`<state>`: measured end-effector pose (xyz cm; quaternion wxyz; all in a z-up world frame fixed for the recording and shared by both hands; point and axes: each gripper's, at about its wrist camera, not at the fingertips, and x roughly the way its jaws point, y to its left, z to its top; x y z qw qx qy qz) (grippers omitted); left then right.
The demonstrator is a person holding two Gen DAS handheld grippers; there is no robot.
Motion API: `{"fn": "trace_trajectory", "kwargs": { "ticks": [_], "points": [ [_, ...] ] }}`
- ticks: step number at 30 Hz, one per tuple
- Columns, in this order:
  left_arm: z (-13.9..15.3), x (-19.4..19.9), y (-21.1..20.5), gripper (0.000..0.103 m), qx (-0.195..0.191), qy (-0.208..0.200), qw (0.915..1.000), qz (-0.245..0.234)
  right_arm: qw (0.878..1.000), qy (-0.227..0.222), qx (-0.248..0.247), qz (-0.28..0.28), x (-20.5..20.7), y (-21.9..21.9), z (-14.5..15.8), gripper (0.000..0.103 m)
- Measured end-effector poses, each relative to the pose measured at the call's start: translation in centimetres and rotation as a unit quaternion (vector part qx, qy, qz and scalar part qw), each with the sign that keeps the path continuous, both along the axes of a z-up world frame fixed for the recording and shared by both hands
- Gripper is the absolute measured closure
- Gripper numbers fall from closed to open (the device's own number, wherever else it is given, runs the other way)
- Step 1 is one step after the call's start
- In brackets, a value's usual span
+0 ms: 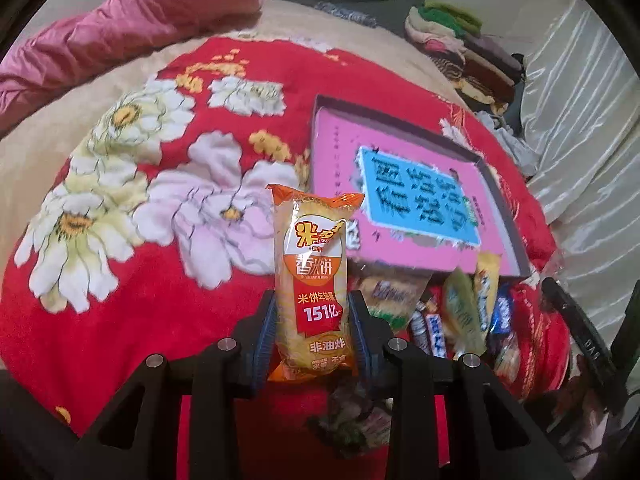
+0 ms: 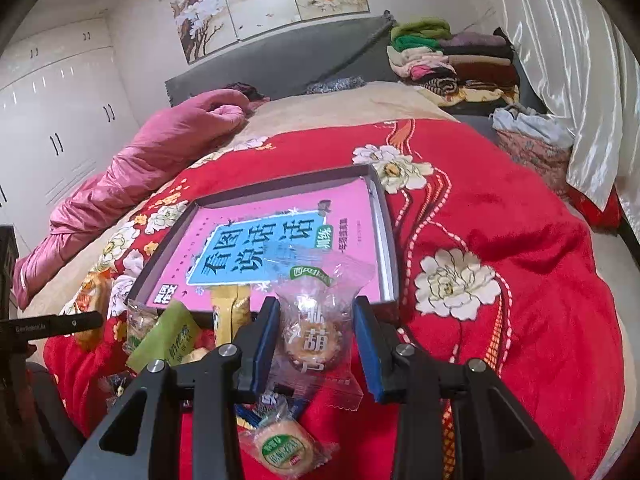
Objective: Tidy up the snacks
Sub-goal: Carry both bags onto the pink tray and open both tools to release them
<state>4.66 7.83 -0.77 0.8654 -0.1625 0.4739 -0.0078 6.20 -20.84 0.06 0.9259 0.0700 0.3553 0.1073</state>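
Tilting both grippers downward over the bed point(image 1: 180, 280), your left gripper point(image 1: 313, 332) clamps a rice cracker pack point(image 1: 314, 280) and your right gripper point(image 2: 316, 332) a cookie point(image 2: 314, 340), near the tray point(image 2: 390, 240) holding a pink book point(image 2: 280, 236).

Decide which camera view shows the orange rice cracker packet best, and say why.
The left wrist view: the rice cracker packet stands upright, label readable, clamped in the left tool. In the right wrist view it is only an orange-yellow blur at the left edge.

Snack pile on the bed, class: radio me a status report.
Left gripper shut on rice cracker pack. Right gripper shut on clear-wrapped biscuit. Tray ahead, pink book fills it.
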Motion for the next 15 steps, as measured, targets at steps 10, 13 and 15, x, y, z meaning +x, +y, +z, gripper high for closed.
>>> {"fn": "trace_trajectory", "kwargs": {
  "ticks": [10,13,15],
  "points": [
    [1.6,3.0,-2.0,0.067,0.011,-0.034,0.9991,-0.022,1.000,-0.023,0.006,0.013,1.6,0.5,0.6,0.065],
    [1.5,4.1,-2.4,0.067,0.008,-0.041,0.9989,-0.020,0.999,-0.030,0.006,0.015,2.6,0.5,0.7,0.065],
    [1.5,4.7,-2.8,0.067,0.008,-0.044,0.9987,-0.022,0.999,-0.033,0.001,0.015,3.4,0.6,0.6,0.065]
  ]
}}
